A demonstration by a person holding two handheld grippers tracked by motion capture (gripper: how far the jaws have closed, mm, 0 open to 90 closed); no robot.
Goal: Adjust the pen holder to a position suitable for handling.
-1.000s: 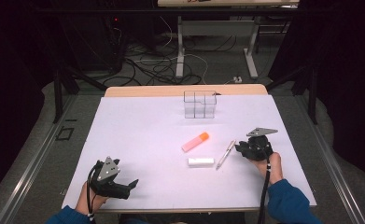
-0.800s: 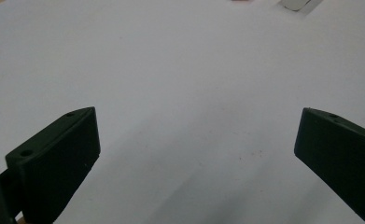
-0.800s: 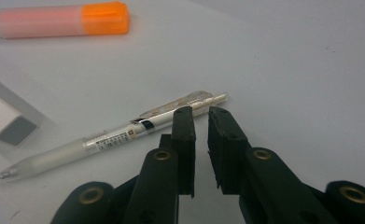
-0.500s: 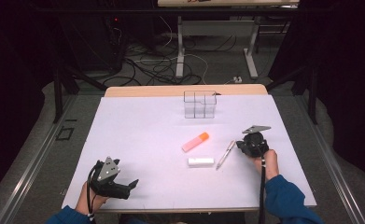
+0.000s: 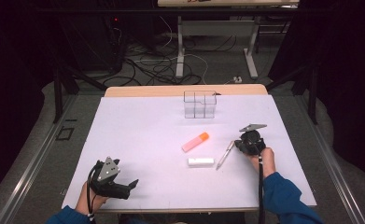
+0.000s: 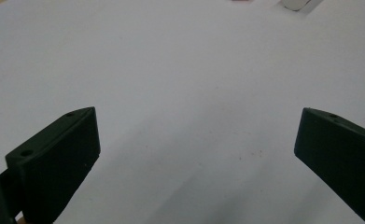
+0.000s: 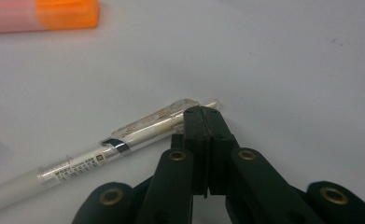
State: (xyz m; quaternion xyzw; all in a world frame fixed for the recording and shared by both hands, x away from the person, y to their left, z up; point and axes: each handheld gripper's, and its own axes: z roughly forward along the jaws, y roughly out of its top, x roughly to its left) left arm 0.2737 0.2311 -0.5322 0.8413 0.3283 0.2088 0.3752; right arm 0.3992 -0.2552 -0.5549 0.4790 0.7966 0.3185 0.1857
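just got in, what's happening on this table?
A person works at a white table with a gripper in each hand. The right gripper has its jaws pressed together at the clip end of a white pen; whether it actually pinches the pen is unclear. The left gripper rests open near the table's front edge, with nothing between its jaws. A pink and orange highlighter, a small white bar and a clear compartment box lie untouched.

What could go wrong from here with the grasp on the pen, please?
The right hand-held gripper has just closed at the pen's clip end, jaws meeting with little of it visibly between them, so it may slip free on lifting. Held so far off-centre, the long barrel could droop or swing. Swinging, it might knock the white eraser nearby.
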